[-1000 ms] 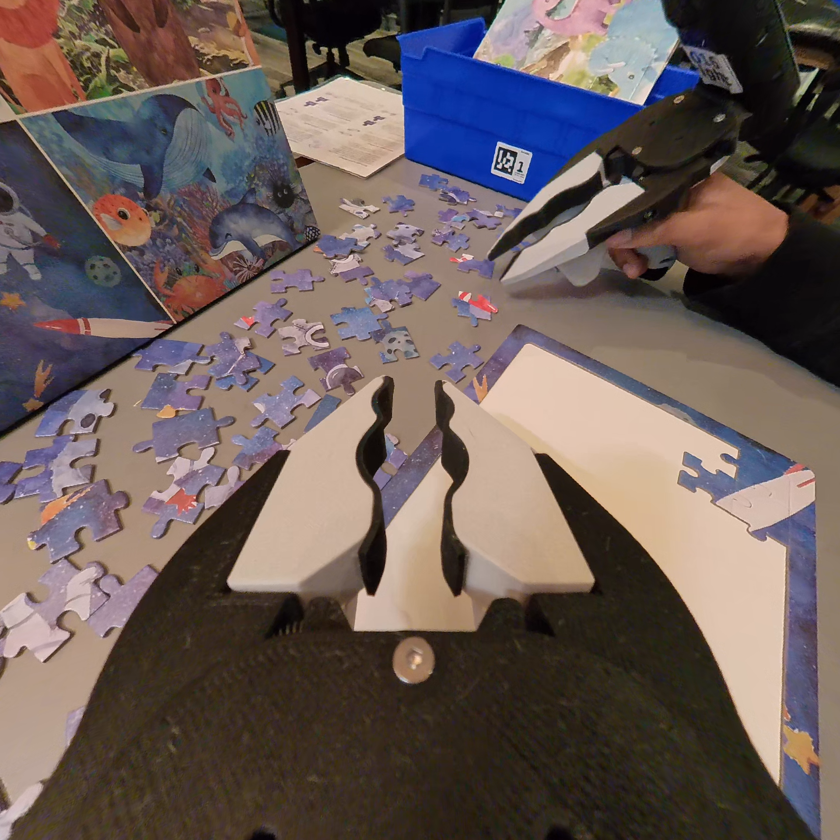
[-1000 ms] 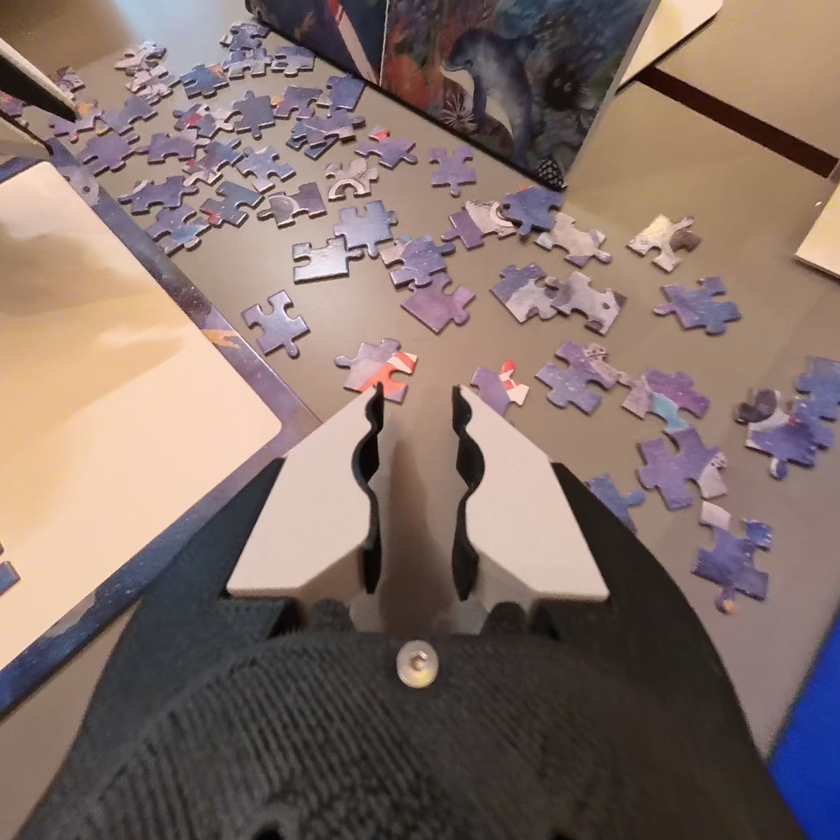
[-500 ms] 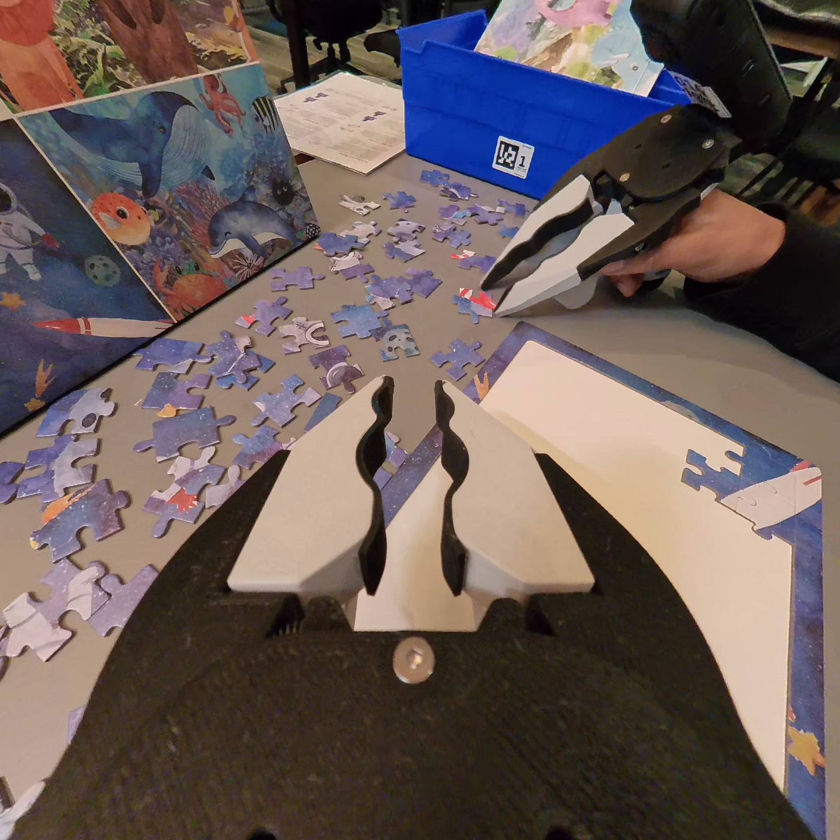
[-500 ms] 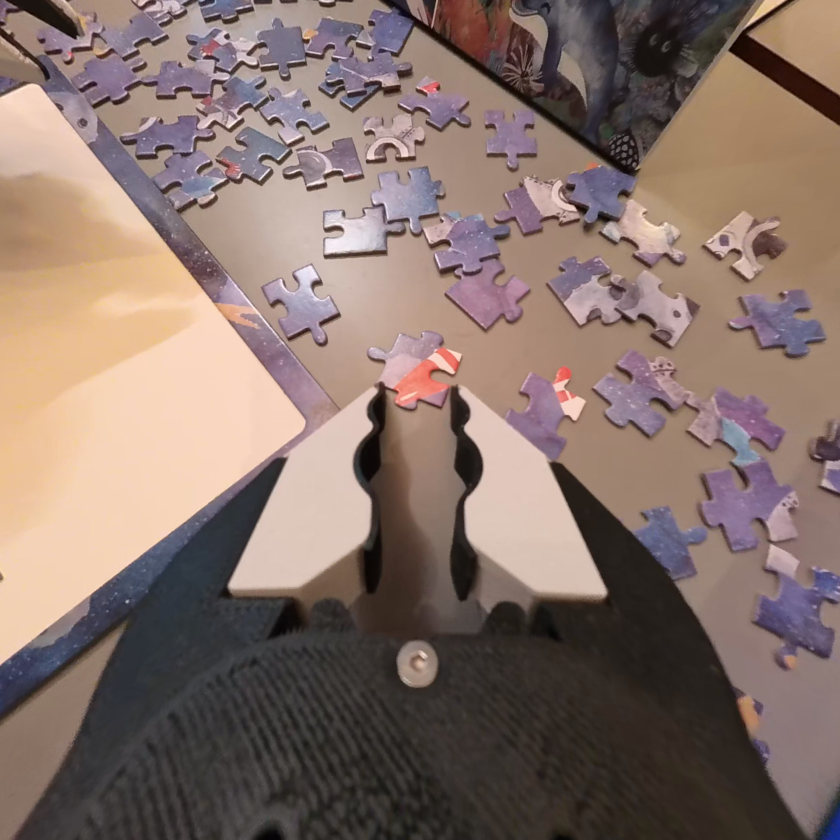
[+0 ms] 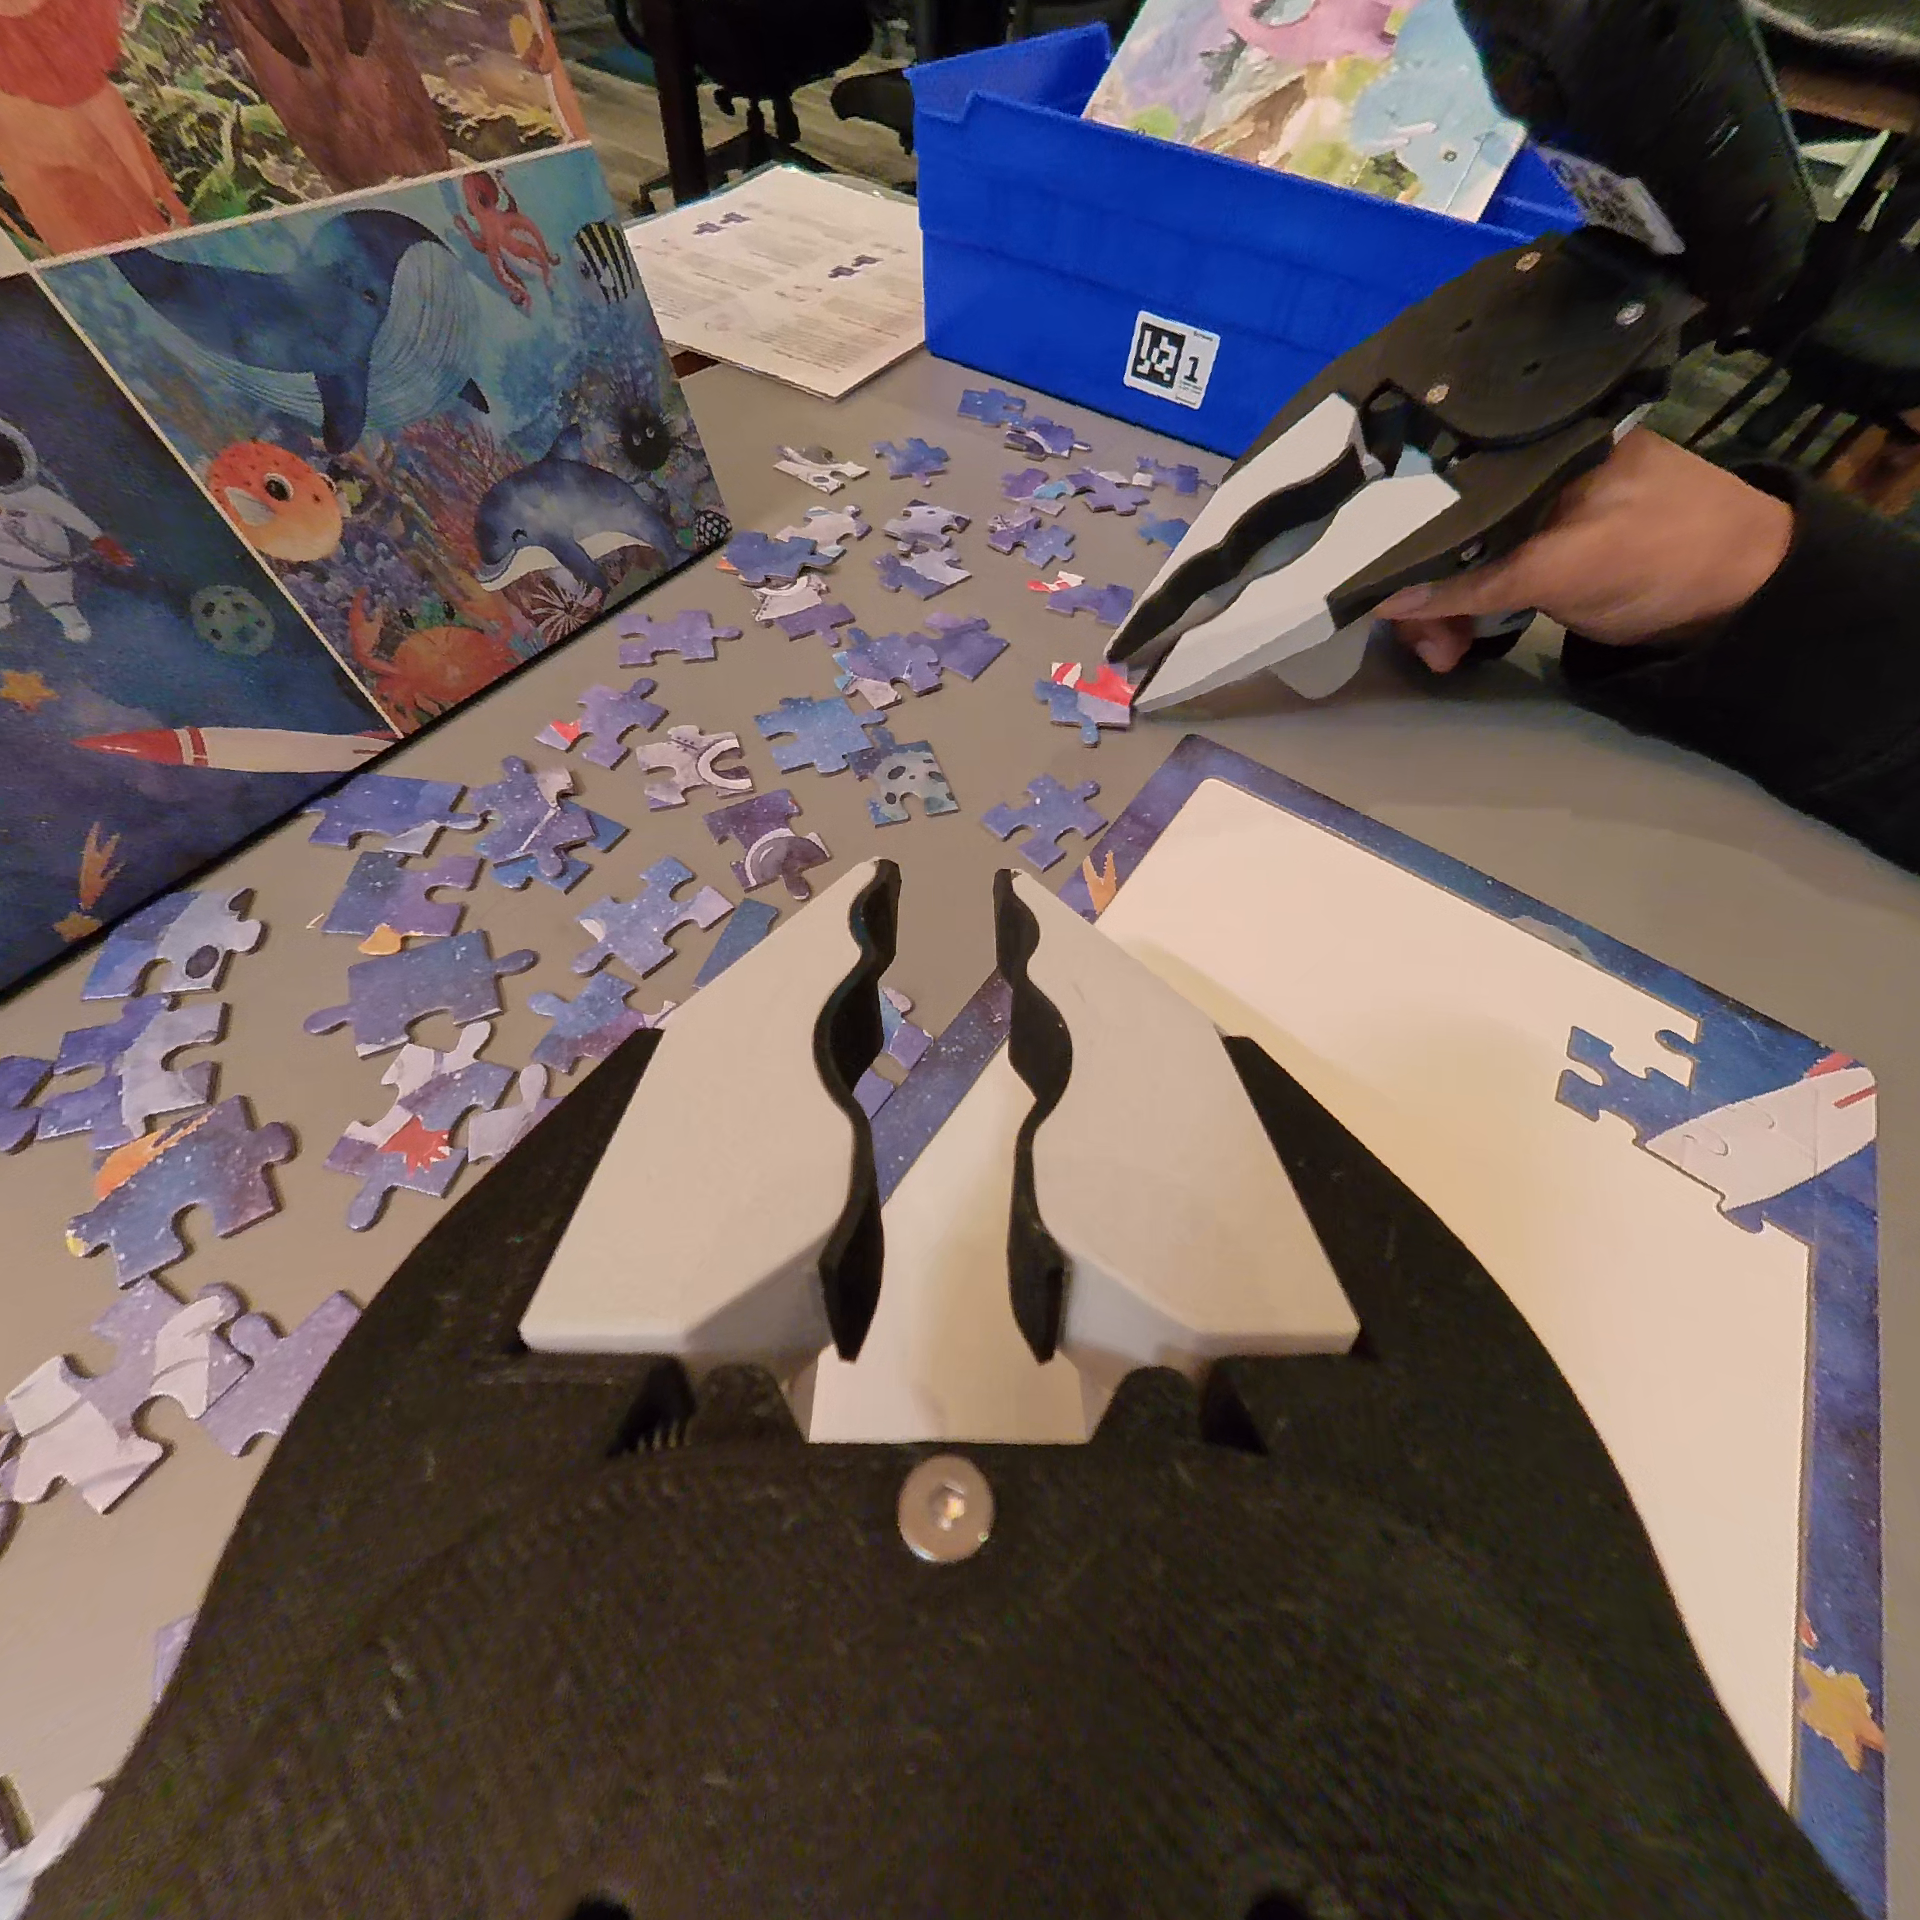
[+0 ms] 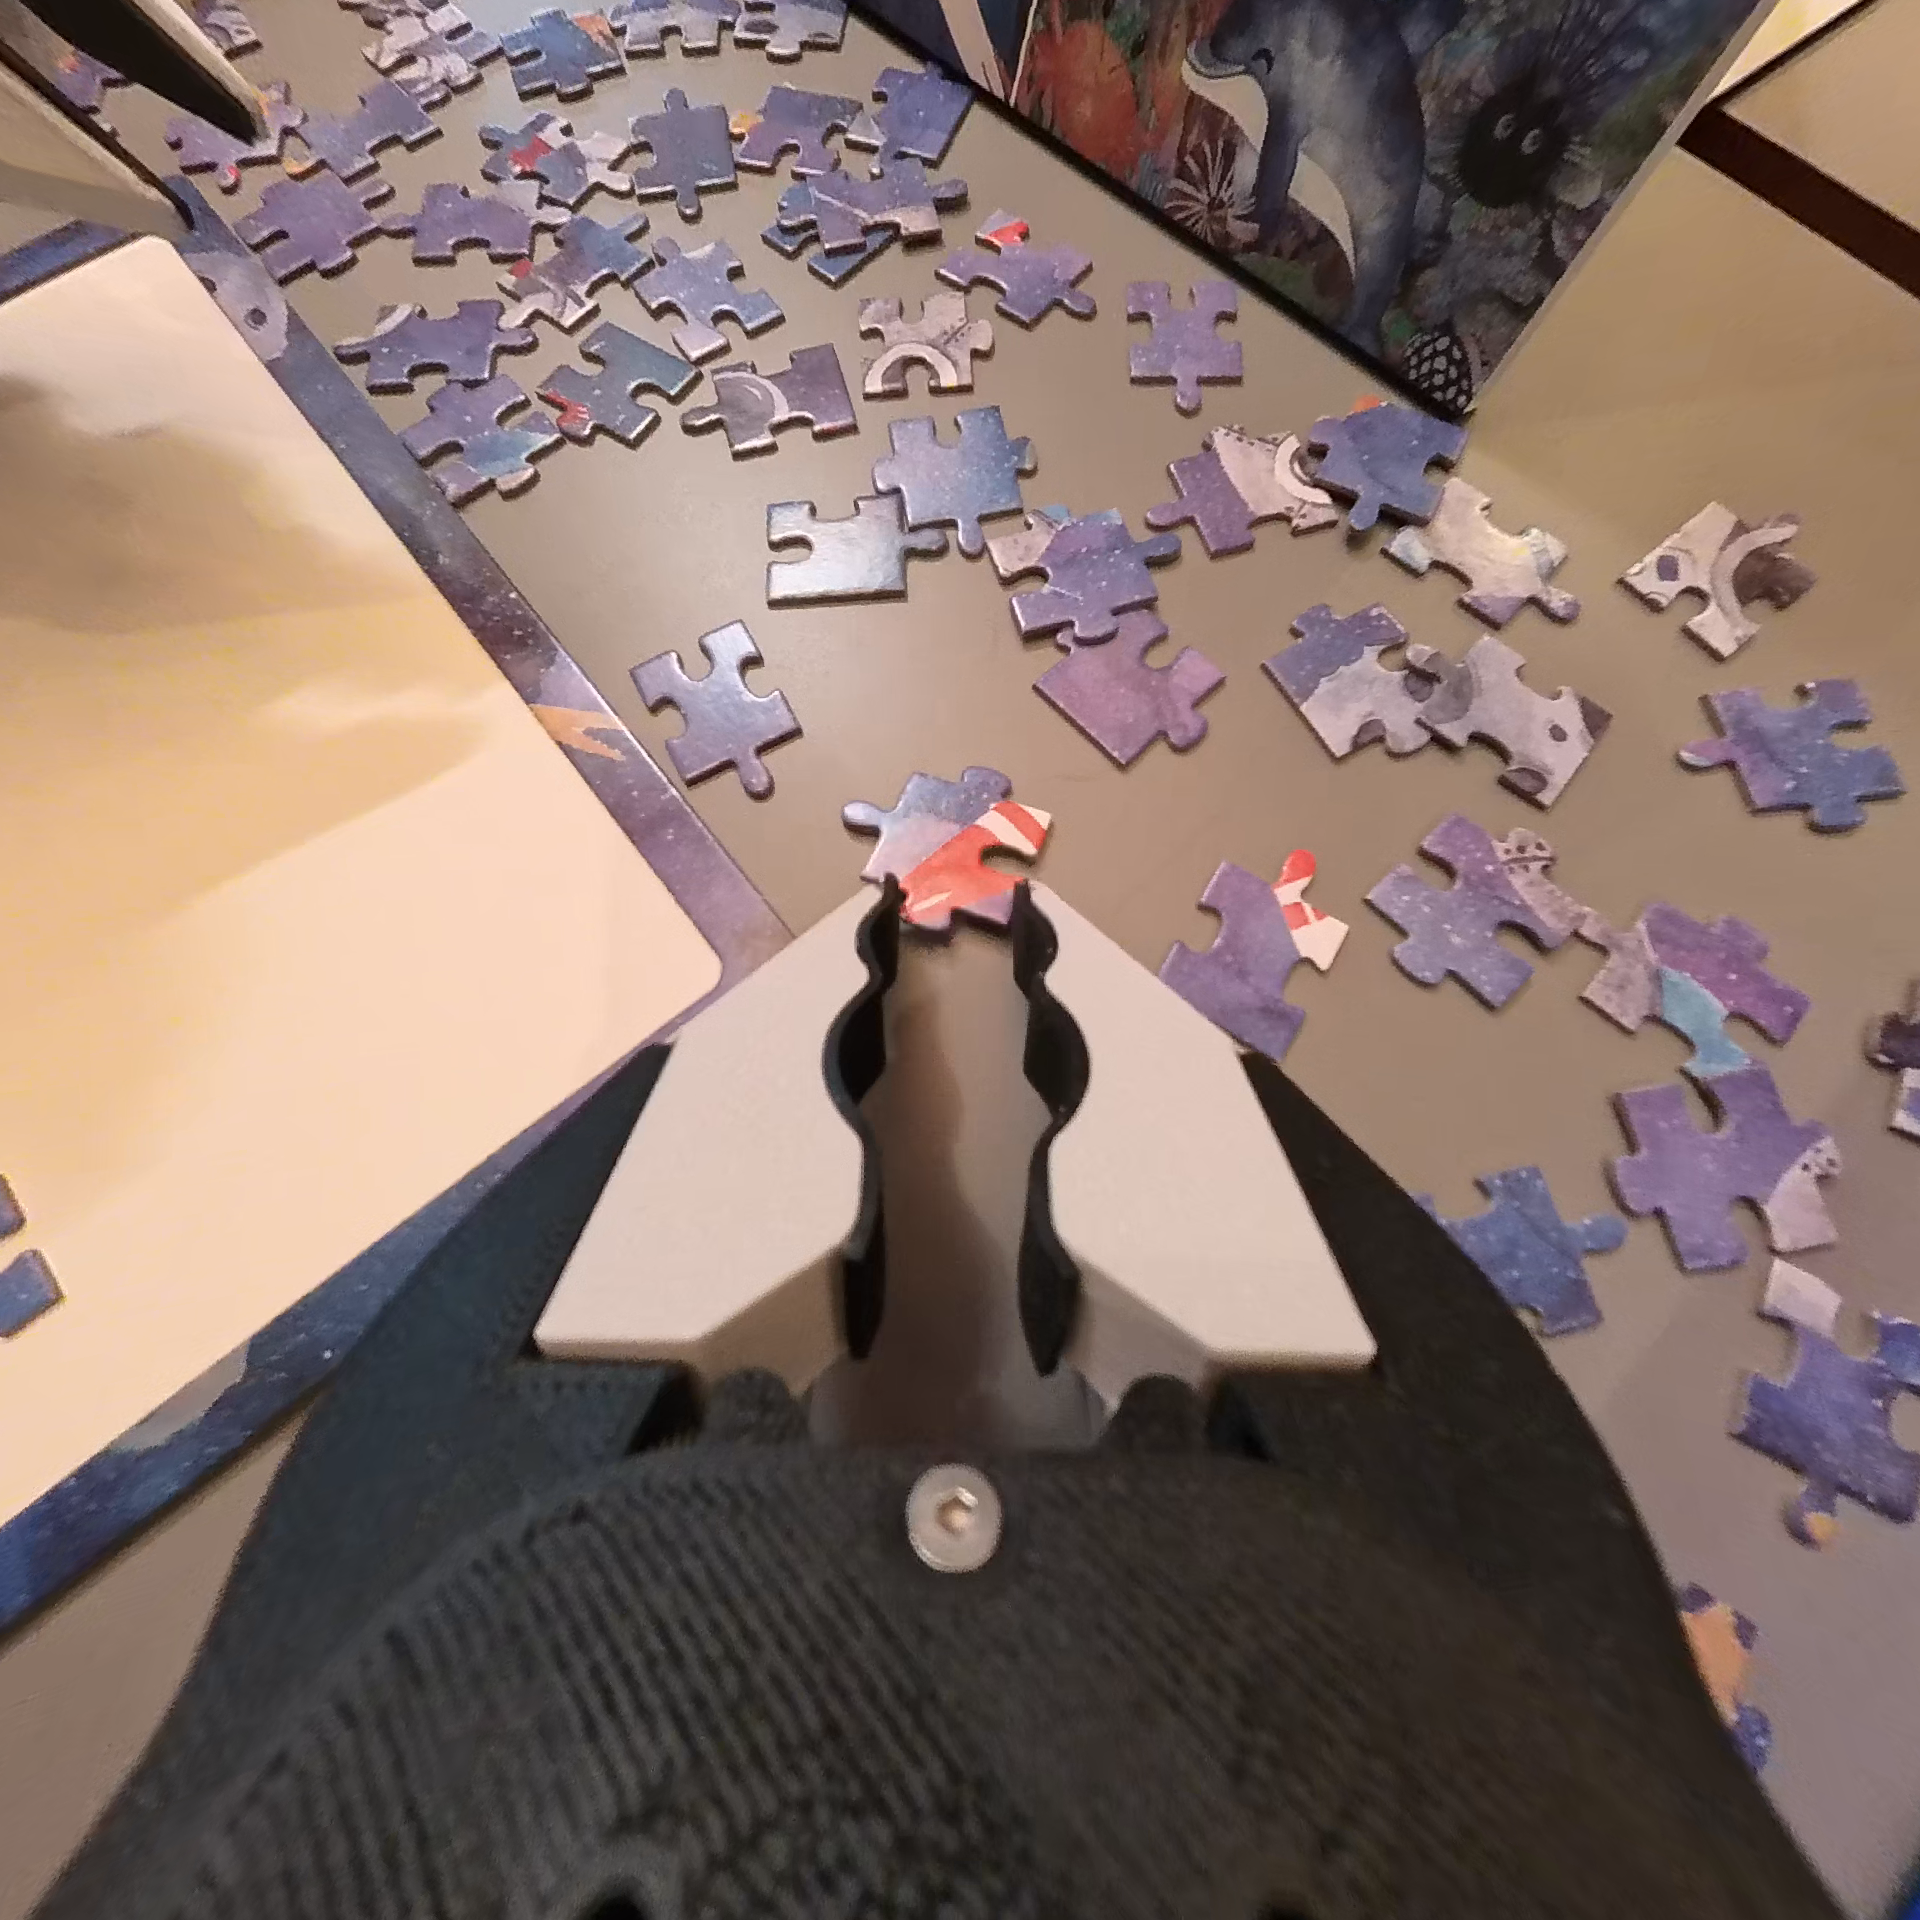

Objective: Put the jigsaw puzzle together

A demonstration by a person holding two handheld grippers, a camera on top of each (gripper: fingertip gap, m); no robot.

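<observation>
Your right gripper (image 6: 954,899), a little open, straddles the red-striped puzzle piece (image 6: 956,847) without gripping; close gently on its near edge, while the left gripper (image 5: 943,883) waits, slightly open and empty.

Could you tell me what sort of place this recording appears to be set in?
Probably an office or lab set up for data collection, not a home. A grey work table carries a blue storage bin with a printed marker tag, a printed instruction sheet lies beside it, and office chairs stand behind.
</observation>
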